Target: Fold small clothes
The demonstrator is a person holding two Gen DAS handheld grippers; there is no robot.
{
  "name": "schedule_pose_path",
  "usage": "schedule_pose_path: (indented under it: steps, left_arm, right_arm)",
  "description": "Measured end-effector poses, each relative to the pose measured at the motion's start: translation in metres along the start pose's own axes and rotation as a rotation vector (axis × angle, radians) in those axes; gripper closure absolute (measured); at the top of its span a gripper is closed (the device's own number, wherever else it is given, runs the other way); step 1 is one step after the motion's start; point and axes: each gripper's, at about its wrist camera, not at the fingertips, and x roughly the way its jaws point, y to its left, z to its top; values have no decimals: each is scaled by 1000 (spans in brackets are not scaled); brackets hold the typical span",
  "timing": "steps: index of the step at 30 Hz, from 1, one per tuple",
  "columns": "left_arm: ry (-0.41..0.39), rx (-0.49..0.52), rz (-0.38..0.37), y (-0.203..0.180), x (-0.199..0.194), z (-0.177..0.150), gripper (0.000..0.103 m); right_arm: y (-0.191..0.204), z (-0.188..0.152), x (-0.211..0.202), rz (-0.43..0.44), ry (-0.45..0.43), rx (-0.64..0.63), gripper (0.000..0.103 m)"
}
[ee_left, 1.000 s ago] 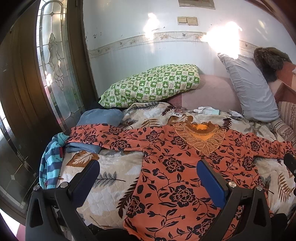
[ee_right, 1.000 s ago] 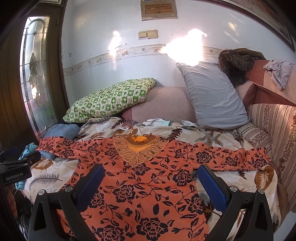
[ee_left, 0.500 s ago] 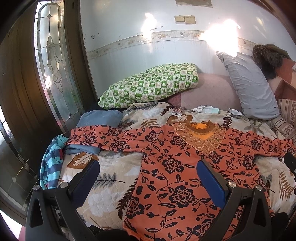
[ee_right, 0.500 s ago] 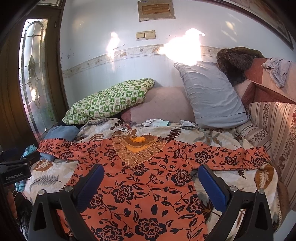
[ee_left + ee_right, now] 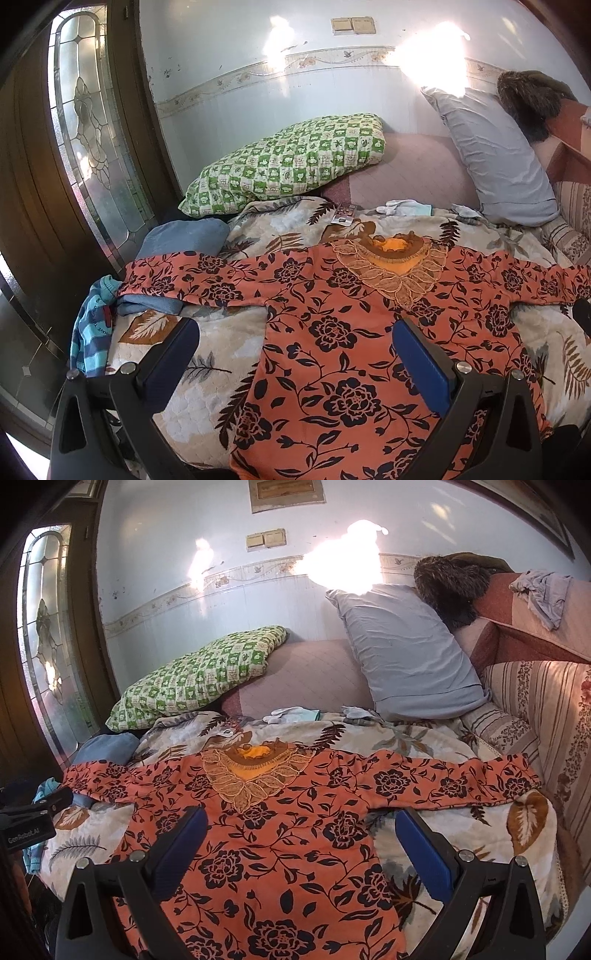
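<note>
A: What sits nearest the cameras?

B: The two claws. The left gripper (image 5: 295, 343) has its blue pads spread wide with nothing between them; the right gripper (image 5: 301, 830) is spread just as wide and also holds nothing.

A: And the garment?

B: An orange floral top (image 5: 332, 332) lies face up and flat on the leaf-print quilt (image 5: 225, 354), directly under and ahead of both claws. In the left wrist view its left edge runs between the fingers, with bare quilt under the left finger. In the right wrist view the right finger stands over the armpit, where the right sleeve (image 5: 454, 779) branches off. Whether the pads touch the cloth, I cannot tell.

A: The sleeves?

B: Both are stretched straight out sideways. The left sleeve (image 5: 184, 273) lies across a blue folded cloth (image 5: 184, 240), beside a striped blue garment (image 5: 92, 332) at the bed's edge.

A: Farther back?

B: The embroidered neckline (image 5: 255, 768) points toward the wall, then a small white piece (image 5: 295, 714), a green checked pillow (image 5: 199, 679) and a grey pillow (image 5: 410, 653) leaning against the wall.
</note>
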Motion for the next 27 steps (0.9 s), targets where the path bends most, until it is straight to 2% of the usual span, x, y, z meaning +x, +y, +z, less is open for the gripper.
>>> schedule_pose_path:
  steps: [10,27]
  left_arm:
    - [-9,6,-17,-11,-3,4,0]
    - [-73,-50,-13,23,-47,1,0]
  right_arm:
    - [-6,4,7,-2,8,10,0]
    - [40,11,-49,20,-48,-76,0]
